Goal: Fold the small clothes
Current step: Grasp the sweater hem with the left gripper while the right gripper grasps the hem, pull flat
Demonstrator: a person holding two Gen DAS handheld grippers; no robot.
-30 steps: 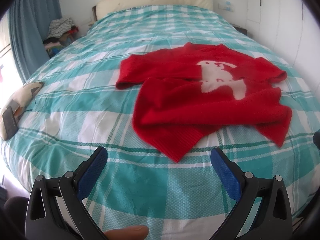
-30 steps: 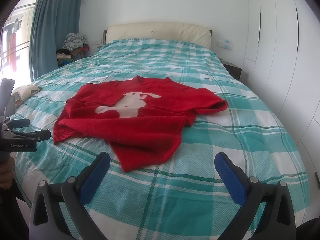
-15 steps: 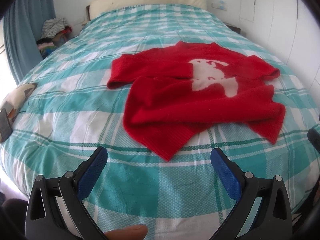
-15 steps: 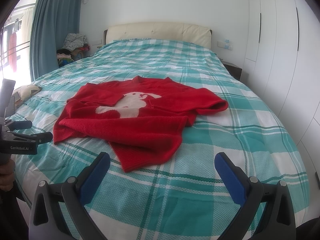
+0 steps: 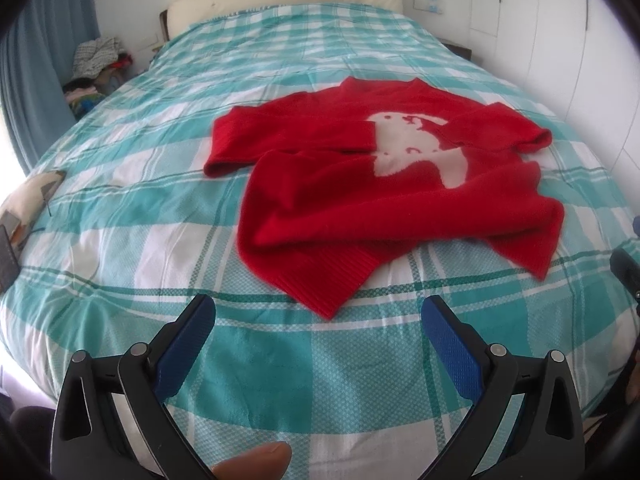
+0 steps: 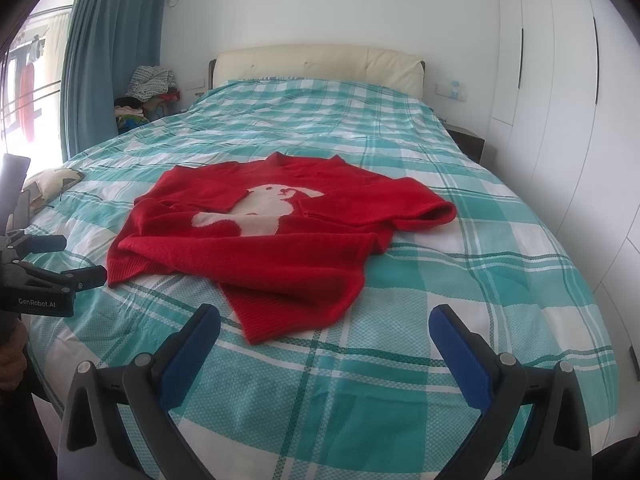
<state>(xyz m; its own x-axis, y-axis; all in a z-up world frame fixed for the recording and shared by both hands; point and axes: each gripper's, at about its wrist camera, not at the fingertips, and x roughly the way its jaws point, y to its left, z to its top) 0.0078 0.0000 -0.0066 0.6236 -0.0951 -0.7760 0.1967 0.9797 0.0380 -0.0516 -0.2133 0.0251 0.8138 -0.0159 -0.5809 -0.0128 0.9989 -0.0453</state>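
The sweater (image 5: 384,184) lies ahead of both my grippers, on the near half of the bed (image 5: 280,380), and neither tool touches it. My left gripper (image 5: 318,328) has its two blue pads spread wide with nothing between them, and my right gripper (image 6: 324,330) stands the same way, wide and empty. Both hang above bare cover, just short of the garment.

The relation that matters is the hem corner (image 5: 328,300). It points toward me like a wedge. In the left view it sits almost on the middle line between the pads, very near. In the right view the same corner (image 6: 264,328) is shifted toward the left pad, a little further off. So I judge the left gripper is nearer to this corner, and the right one is better placed for the folded sleeve (image 6: 420,210) on its own side. The long axis of the sweater runs across my view, from one sleeve to the other, not away from me.

The material is a thick red knit, fuzzy, with a ribbed band along the hem. It is crumpled: the lower part is doubled over itself in soft rolls, and both sleeves are bent inward over the body. A cream animal figure (image 6: 260,208) shows on the chest. The cover is a thin checked cotton in teal and white, slightly wrinkled, and I think it can lift together with the knit if I pinch too deep.
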